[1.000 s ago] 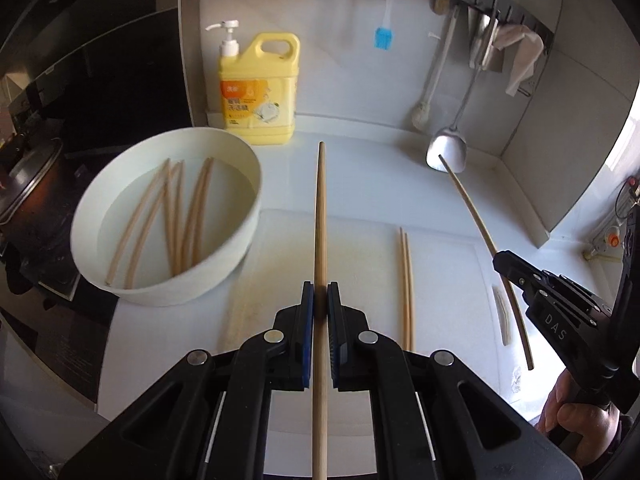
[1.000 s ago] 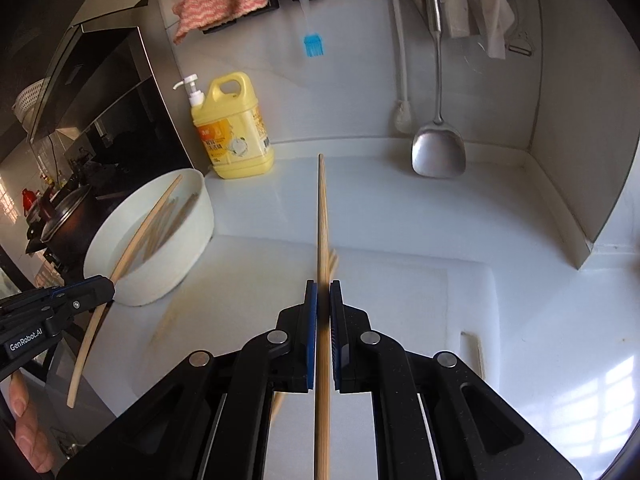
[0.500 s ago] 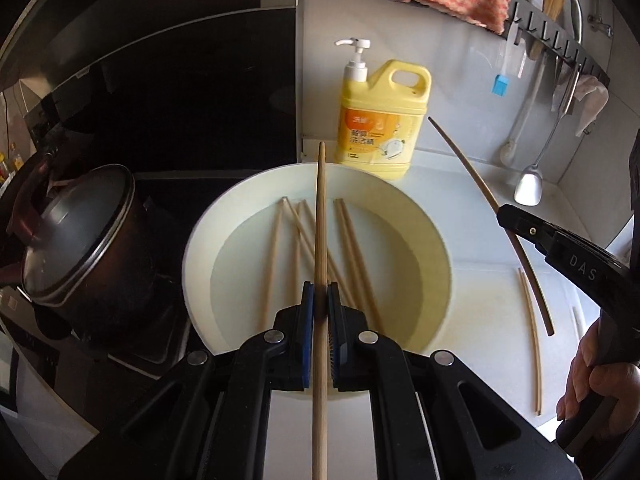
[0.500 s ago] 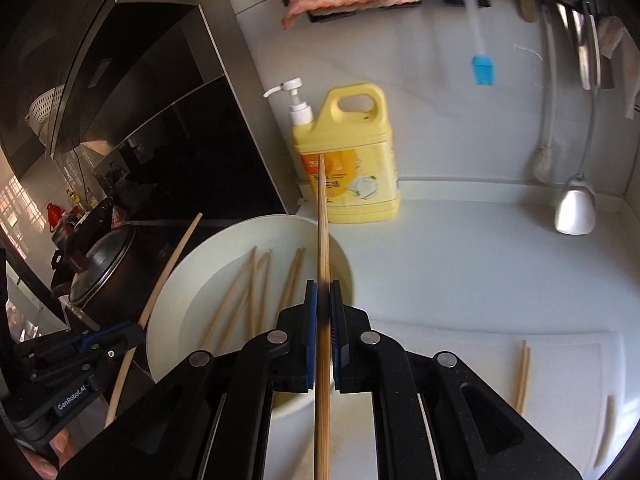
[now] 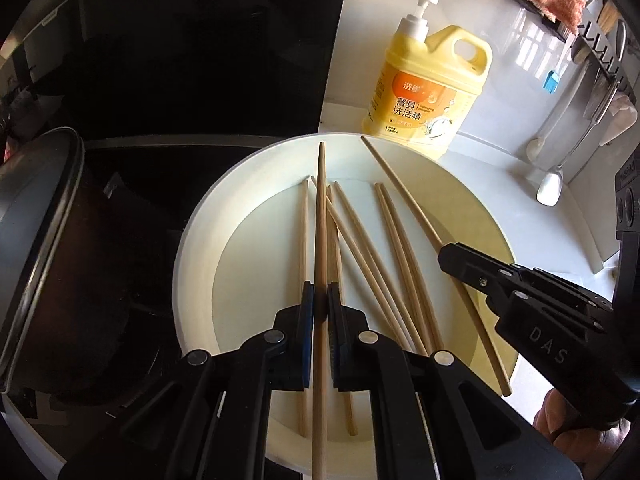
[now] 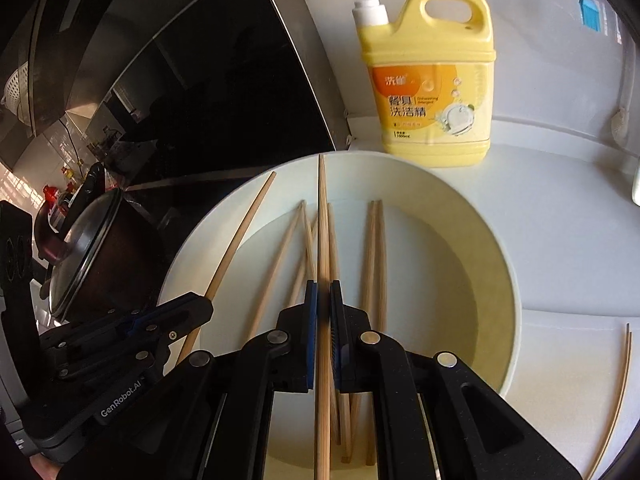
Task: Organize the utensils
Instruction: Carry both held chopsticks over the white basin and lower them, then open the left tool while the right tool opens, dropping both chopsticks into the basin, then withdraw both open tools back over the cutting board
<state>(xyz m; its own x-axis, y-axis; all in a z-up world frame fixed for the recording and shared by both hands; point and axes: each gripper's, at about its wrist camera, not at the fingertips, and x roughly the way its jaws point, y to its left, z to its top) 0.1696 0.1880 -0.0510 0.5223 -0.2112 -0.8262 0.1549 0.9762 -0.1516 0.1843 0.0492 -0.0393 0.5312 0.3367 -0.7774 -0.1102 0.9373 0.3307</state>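
My left gripper (image 5: 321, 294) is shut on a wooden chopstick (image 5: 320, 220) that points out over the white bowl (image 5: 192, 248). Several loose chopsticks (image 5: 360, 248) lie in the bowl in shallow water. My right gripper (image 6: 323, 290) is shut on a second chopstick (image 6: 322, 220), also above the bowl (image 6: 516, 280). In the left wrist view the right gripper (image 5: 446, 258) comes in from the right with its chopstick (image 5: 400, 188) slanting across the bowl. In the right wrist view the left gripper (image 6: 202, 306) sits at the left with its chopstick (image 6: 244, 232).
A yellow dish soap bottle (image 5: 428, 92) stands just behind the bowl. A dark pot with a glass lid (image 6: 84, 248) sits on the black stove to the left. Two chopsticks (image 6: 620, 392) lie on the white cutting board to the right. Utensils (image 5: 556, 160) hang on the back wall.
Both grippers have swung left from over the cutting board to over the bowl and come closer to it, each keeping its chopstick.
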